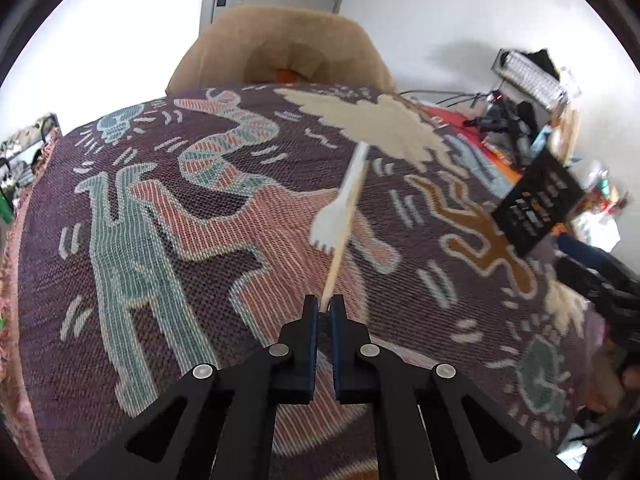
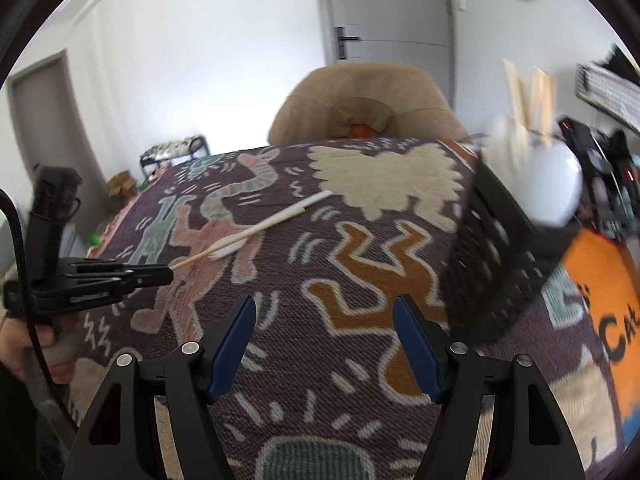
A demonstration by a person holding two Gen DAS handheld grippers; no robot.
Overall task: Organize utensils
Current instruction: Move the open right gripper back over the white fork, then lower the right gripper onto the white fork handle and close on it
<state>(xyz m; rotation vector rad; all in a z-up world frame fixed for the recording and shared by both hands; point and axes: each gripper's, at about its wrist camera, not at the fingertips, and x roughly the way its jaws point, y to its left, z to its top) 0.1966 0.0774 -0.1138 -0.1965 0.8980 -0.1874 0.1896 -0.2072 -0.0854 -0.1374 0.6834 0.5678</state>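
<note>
My left gripper sits nearest the lens, its jaws pressed together on the near end of a wooden chopstick. The stick slants away above the patterned cloth. A white plastic fork lies on the cloth beside and under it, tines toward me. My right gripper hangs over the cloth with jaws spread, nothing between them. A black slotted basket stands right, holding a white utensil holder.
</note>
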